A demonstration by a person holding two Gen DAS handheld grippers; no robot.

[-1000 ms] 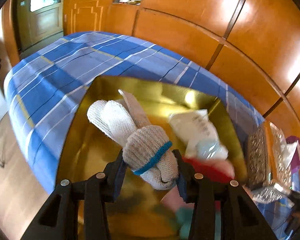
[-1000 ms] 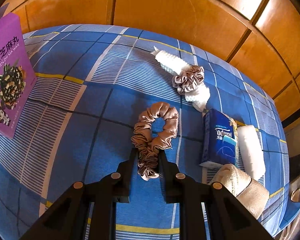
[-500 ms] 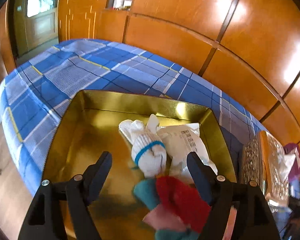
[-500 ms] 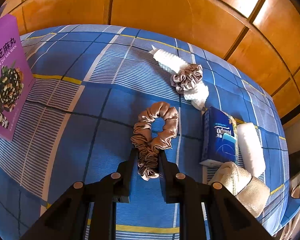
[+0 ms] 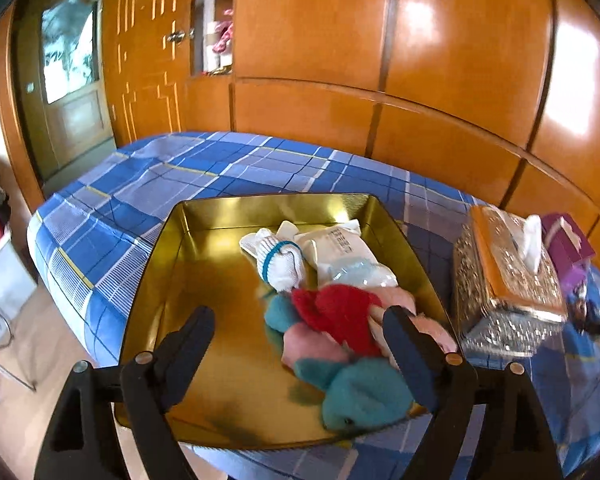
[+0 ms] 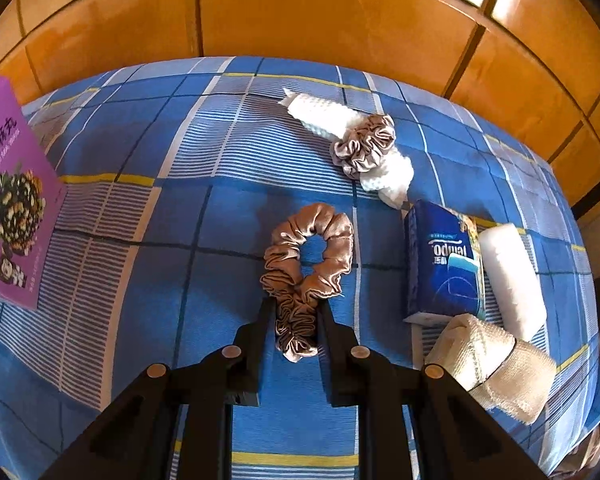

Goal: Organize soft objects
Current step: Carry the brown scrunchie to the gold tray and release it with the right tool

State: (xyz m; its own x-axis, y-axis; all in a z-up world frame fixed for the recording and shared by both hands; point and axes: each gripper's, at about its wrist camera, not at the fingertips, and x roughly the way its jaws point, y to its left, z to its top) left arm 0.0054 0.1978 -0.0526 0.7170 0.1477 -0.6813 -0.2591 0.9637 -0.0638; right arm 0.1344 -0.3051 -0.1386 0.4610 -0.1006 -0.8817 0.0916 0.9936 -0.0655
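Scrunchie first: we see the bronze satin one lying near the middle of the blue plaid bed, and our right gripper is clamped tight on its near end, the rest of the loop fanning out ahead of the fingers. Beyond it, towards the far edge, a second scrunchie sits wrapped around a white sponge. Off towards the right edge we have a tissue pack, a white roll just beside it and a beige bandage roll nearer us. A purple box stands at the left edge.

Over on our other side, the left gripper hangs above the gold tray, jaws opening wide with nothing pressed between them. In the tray, towards its right side, lie a white glove, a wipes pack touching it, and a heap of red, pink and teal plush. A tissue box stands just right of the tray.
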